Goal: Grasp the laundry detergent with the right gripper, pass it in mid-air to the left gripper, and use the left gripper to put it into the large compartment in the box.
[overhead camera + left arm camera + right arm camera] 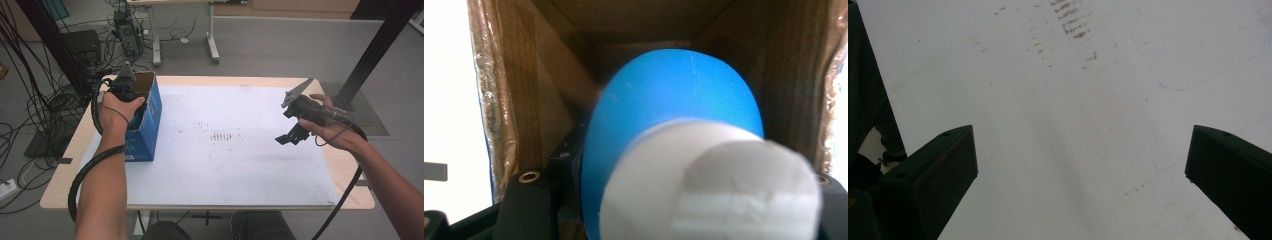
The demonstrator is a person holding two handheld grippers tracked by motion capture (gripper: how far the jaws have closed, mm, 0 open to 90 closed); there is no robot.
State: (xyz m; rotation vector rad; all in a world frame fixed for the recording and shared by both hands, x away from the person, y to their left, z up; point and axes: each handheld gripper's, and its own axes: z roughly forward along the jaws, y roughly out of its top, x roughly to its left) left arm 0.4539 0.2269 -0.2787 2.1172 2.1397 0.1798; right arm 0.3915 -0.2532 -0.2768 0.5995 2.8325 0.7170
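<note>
An open blue cardboard box [149, 120] stands on the left of the white mat [225, 165]. My left gripper [123, 86] points down into its mouth, held by the person's left hand. In the left gripper view a blue rounded object [674, 95] with a white end [714, 185] sits between the jaws, inside the box's brown walls [544, 75]. The jaws are shut on it. My right gripper [290, 137] hovers over the right side of the mat. Its fingers [943, 160] stand wide open with only bare mat between them.
Brownish smudges [222, 136] mark the middle of the mat. The wooden table edge [65, 165] shows around the mat. Cables and equipment [125, 35] lie on the floor behind at the left, a black frame post [375, 50] rises at the right.
</note>
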